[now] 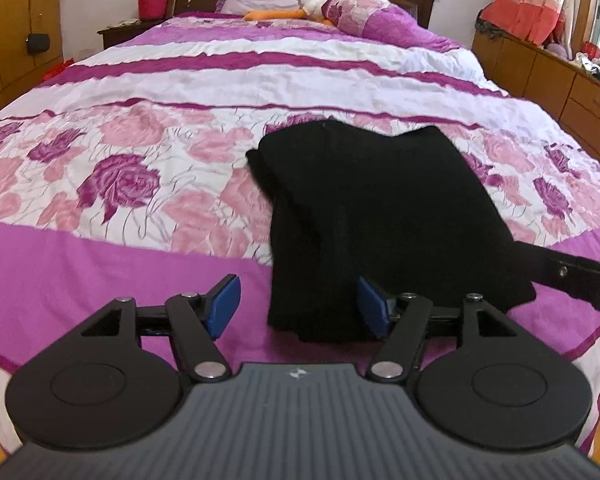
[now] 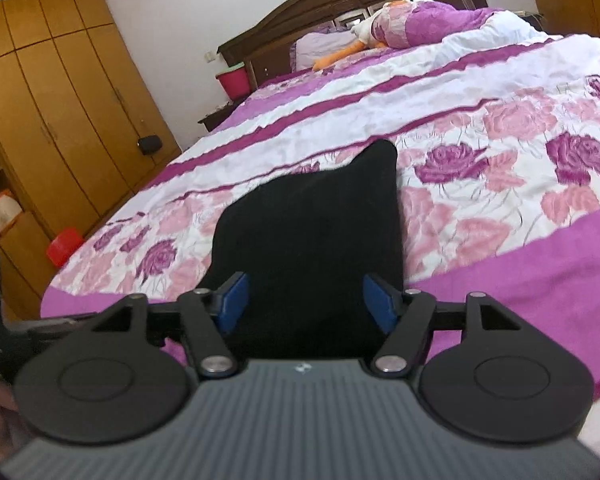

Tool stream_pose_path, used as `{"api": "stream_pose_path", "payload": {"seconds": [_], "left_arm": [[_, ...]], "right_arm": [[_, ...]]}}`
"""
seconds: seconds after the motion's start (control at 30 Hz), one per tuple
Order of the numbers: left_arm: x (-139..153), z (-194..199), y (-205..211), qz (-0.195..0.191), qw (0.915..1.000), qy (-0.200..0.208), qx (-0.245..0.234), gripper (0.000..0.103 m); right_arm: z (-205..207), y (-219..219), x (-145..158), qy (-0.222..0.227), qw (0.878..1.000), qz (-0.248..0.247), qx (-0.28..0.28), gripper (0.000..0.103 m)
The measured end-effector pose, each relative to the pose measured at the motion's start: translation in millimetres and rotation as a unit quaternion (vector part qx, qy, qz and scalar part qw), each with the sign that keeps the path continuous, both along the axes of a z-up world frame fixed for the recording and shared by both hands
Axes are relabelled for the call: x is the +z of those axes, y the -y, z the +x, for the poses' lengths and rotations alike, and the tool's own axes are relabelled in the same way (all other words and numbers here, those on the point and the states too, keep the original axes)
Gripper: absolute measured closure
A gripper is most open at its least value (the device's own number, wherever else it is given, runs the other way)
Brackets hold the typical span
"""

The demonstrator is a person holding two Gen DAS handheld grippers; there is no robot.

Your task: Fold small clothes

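A big bed (image 1: 148, 240) with a pink flower cover fills the room. A black folded cloth (image 1: 380, 208) lies flat near its foot. The left gripper (image 1: 298, 314) and right gripper (image 2: 304, 304) have their jaws wide apart, squeezing nothing.

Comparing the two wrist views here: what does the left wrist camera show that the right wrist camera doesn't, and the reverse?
Only the left wrist view shows the low wooden drawer cabinet and the curtain beside the bed, plus the right gripper's finger coming in at the edge.

Only the right wrist view shows the tall wooden wardrobe in full and a red bin on the floor.

Both show the black garment folded on the floral bedspread, the plush duck, the red bucket, and open jaws.
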State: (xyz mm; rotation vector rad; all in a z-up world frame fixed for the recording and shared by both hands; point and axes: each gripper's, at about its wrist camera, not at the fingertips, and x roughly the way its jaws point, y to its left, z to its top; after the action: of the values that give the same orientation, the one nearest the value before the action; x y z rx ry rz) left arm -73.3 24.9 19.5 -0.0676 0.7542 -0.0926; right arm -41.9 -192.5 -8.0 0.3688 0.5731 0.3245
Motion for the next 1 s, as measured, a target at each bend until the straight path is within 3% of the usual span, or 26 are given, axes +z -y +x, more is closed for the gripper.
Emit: {"api": "stream_pose_path", "payload": {"seconds": [0.4, 0.73, 1.0], "left_arm": [[-12, -20, 14, 0.028, 0.9992, -0.024, 0.016, 0.025], [-27, -18, 15, 0.026, 0.9985, -0.044, 0.018, 0.025], [-36, -15, 20, 0.045, 0.9979, -0.045, 0.014, 0.025]], "right_arm": [[-29, 0, -5, -0.02, 0.999, -0.027, -0.026, 0.036], [-24, -13, -31, -0.066, 0.994, -0.082, -0.026, 0.036], [-21, -17, -42, -0.077, 0.992, -0.093, -0.039, 0.037]]}}
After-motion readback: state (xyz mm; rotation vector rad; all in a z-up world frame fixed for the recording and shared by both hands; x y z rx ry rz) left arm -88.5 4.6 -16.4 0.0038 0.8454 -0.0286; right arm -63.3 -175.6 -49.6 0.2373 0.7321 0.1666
